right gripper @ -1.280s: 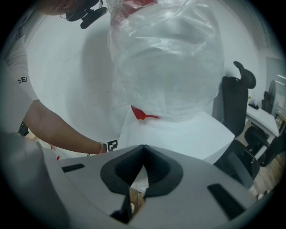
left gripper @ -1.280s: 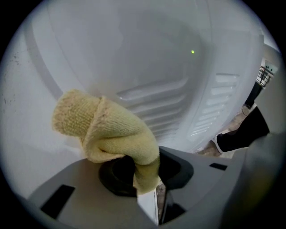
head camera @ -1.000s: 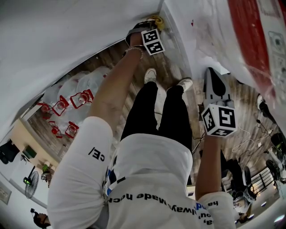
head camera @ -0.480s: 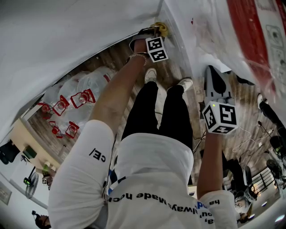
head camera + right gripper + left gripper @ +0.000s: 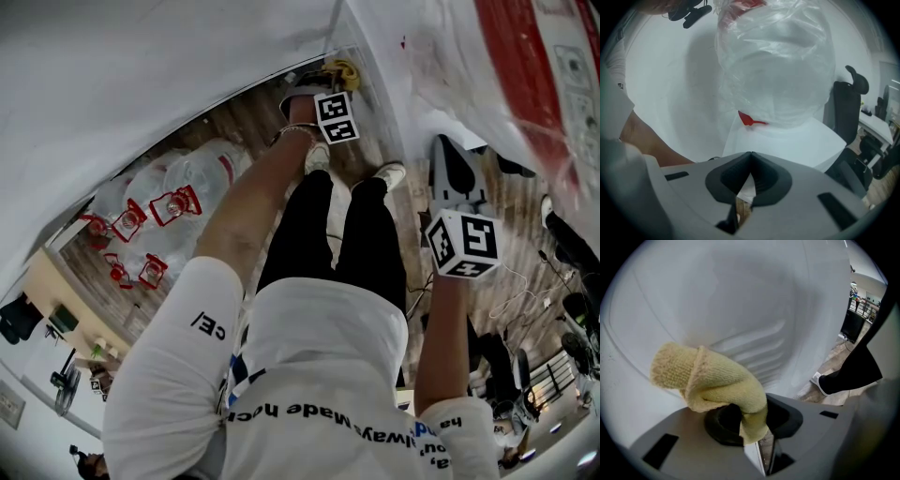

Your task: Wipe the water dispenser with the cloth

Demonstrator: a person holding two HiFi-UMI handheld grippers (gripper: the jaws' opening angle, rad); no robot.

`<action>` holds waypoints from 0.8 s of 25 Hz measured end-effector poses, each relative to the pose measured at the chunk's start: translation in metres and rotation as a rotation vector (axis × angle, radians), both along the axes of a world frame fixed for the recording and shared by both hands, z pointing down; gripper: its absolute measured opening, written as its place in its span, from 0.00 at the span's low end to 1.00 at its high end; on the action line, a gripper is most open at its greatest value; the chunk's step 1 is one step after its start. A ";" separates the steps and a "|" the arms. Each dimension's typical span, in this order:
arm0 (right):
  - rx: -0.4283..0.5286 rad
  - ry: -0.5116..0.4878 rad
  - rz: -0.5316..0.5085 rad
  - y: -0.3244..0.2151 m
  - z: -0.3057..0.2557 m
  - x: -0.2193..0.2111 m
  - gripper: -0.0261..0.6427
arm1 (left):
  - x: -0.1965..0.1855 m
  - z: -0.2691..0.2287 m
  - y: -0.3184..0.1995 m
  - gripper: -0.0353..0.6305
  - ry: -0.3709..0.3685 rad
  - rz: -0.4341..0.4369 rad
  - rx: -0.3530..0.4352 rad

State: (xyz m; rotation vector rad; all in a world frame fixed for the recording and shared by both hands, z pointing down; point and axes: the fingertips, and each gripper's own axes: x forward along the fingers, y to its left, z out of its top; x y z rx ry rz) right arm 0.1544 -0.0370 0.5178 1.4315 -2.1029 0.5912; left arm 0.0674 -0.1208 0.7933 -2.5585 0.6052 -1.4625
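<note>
Left gripper [image 5: 749,418] clamped on cloth [image 5: 710,378] — press its fold flat against the dispenser [image 5: 740,291] ahead. Right gripper [image 5: 751,164] closed, empty.

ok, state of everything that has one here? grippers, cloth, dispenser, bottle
Left gripper: shut on the cloth.
Cloth: bunched, pinched between the fingers, held at the dispenser's vented panel; contact unclear.
Right gripper: shut, nothing between its fingers.
Water dispenser: upright, bottle loaded on top.
Bottle: seated on the dispenser, wrapped in clear film.
</note>
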 end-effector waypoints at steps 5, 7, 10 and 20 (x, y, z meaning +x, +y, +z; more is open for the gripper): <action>0.003 0.000 -0.002 -0.001 0.000 0.000 0.05 | 0.006 0.002 0.013 0.24 -0.002 0.017 -0.001; 0.004 -0.001 0.000 -0.001 0.000 0.000 0.05 | 0.009 0.003 0.020 0.24 0.000 0.023 0.002; 0.004 -0.001 0.002 -0.001 0.000 0.000 0.05 | 0.014 0.003 0.029 0.24 0.001 0.026 0.004; 0.012 -0.002 0.008 -0.001 0.000 0.000 0.05 | 0.027 0.004 0.059 0.24 -0.009 0.073 0.029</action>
